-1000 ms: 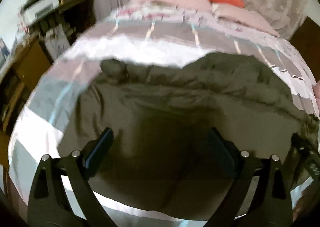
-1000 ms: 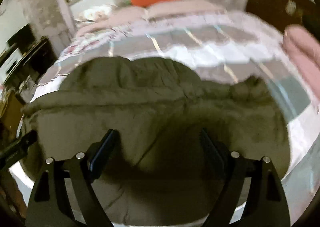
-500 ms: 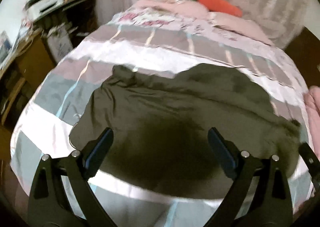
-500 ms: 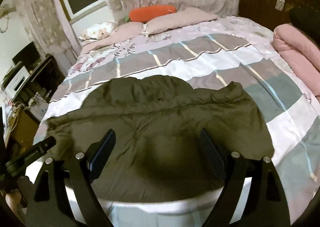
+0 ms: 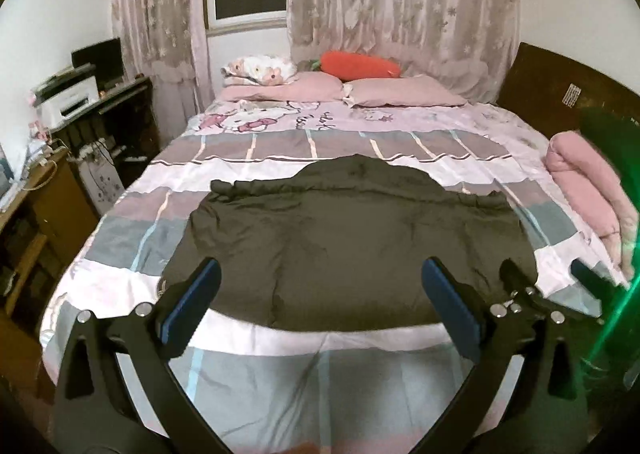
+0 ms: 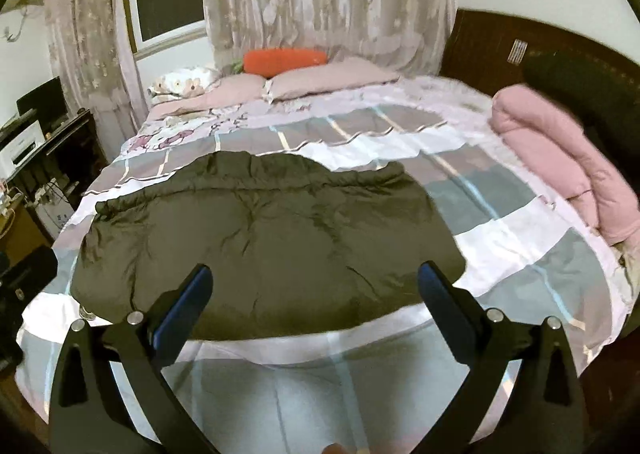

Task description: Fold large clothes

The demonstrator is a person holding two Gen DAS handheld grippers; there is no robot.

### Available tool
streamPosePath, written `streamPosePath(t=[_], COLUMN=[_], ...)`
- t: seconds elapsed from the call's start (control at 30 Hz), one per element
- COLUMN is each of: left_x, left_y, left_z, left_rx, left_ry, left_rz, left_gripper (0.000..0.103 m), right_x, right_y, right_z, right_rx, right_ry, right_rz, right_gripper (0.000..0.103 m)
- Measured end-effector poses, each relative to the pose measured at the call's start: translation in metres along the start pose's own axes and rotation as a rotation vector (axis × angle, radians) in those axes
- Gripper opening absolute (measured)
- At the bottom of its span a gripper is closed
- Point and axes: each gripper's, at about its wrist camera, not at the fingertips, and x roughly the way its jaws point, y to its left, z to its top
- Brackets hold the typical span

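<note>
A large dark olive padded jacket (image 5: 352, 238) lies folded into a wide flat bundle across the bed (image 5: 280, 386); it also shows in the right wrist view (image 6: 264, 246). My left gripper (image 5: 320, 294) is open and empty, held back above the bed's near edge, short of the jacket. My right gripper (image 6: 314, 298) is open and empty, likewise back from the jacket's near hem. The right gripper's tips also show at the right of the left wrist view (image 5: 560, 286).
A rolled pink quilt (image 6: 560, 170) lies on the bed's right side. Pink pillows (image 5: 400, 92) and an orange carrot cushion (image 5: 360, 66) lie at the head. A desk with a printer (image 5: 68, 98) stands left. A dark headboard (image 5: 560, 90) is at right.
Both grippers have pulled back and up from the jacket; it now lies further off, whole in view. The jaws stayed open and empty.
</note>
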Motion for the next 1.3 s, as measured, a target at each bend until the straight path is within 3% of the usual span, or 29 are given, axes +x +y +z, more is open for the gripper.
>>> streamPosePath(t=[0.3, 1.3], left_x=[-0.01, -0.009], left_y=[0.002, 0.002], left_z=[-0.012, -0.014], left_rx=[-0.015, -0.004], left_ry=[-0.007, -0.013], left_rz=[0.022, 0.034], left_gripper=[0.101, 0.101], right_x=[-0.019, -0.018], right_y=[0.015, 0.018], right_z=[-0.003, -0.007], right_rx=[-0.071, -0.074], right_ry=[-0.106, -0.098], right_rz=[-0.023, -0.033], right_gripper=[0.102, 0.102])
